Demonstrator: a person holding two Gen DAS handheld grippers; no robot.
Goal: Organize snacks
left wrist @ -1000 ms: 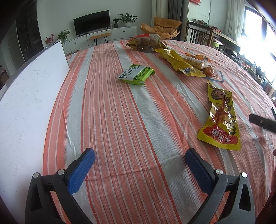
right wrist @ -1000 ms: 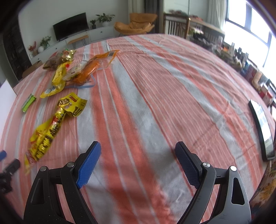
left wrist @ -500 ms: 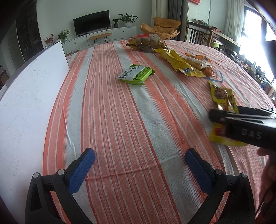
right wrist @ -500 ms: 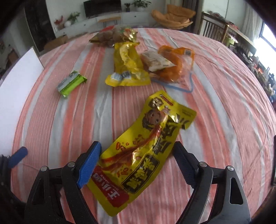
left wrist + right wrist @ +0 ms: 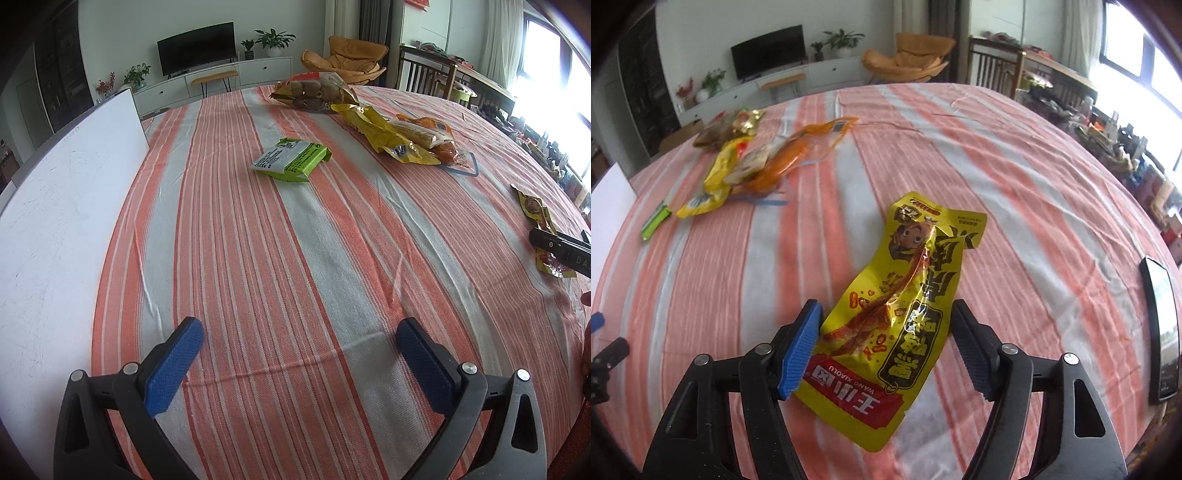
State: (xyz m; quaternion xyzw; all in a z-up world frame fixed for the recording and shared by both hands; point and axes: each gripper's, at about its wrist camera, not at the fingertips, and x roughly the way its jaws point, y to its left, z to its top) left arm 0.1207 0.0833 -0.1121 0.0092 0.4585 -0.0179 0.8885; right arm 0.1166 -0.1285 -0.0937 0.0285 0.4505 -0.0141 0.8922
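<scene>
Yellow and crinkly, the long snack pack [image 5: 894,314] lies flat on the striped bench [image 5: 1015,206], right between the blue pads of your right tongs [image 5: 886,347]. Those tongs are open wide. The left pad looks like it touches the pack's edge, but the right pad is still apart, so nothing is held yet. The pack looks light, thin, floppy and a bit slippery. It would likely droop from one end, so pinch it across the middle, where the food makes a bump. Your left tongs [image 5: 299,354] are open wide too, with only bare cloth between them. Farther off sits a green pack [image 5: 290,159], then a heap of yellow and orange bags [image 5: 402,138] near the far side. A white board [image 5: 48,206] lies to the left. In the left view, your right tongs hide most of the yellow pack at the picture's edge.
</scene>
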